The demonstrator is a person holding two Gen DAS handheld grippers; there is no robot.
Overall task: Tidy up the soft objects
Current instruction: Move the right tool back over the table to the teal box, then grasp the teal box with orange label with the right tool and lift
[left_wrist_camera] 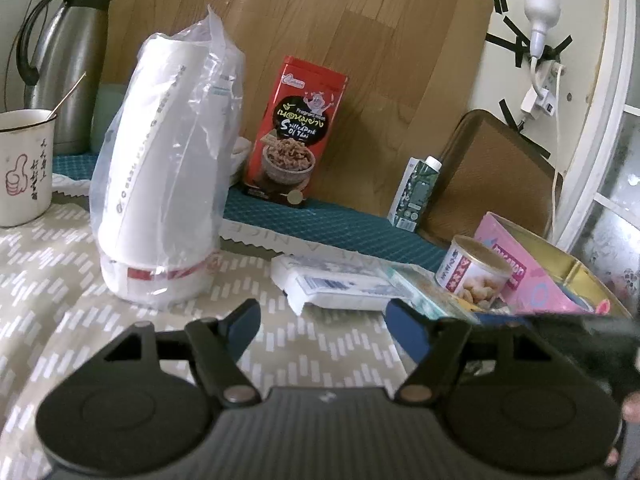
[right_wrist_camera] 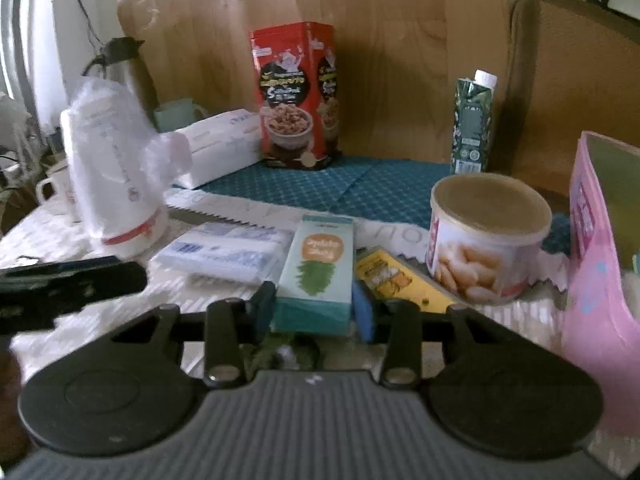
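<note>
My right gripper [right_wrist_camera: 314,314] has its blue pads against both sides of a teal pack [right_wrist_camera: 316,272] printed with a green tree, lying on the patterned cloth. A yellow pack [right_wrist_camera: 394,276] lies just right of it, and a white tissue pack [right_wrist_camera: 228,254] to its left. My left gripper [left_wrist_camera: 324,330] stands open low over the cloth with nothing between its fingers. The white tissue pack [left_wrist_camera: 332,286] lies just beyond it. In the right wrist view the left gripper [right_wrist_camera: 68,284] shows as a dark blur at the left.
A bagged stack of paper cups [left_wrist_camera: 168,184] stands at the left, with a mug [left_wrist_camera: 24,168] and a thermos [left_wrist_camera: 68,64] behind. A red box [right_wrist_camera: 296,96], a white tissue box [right_wrist_camera: 220,148], a carton [right_wrist_camera: 474,124], a can [right_wrist_camera: 488,236] and a pink box [right_wrist_camera: 600,260] crowd the back and right.
</note>
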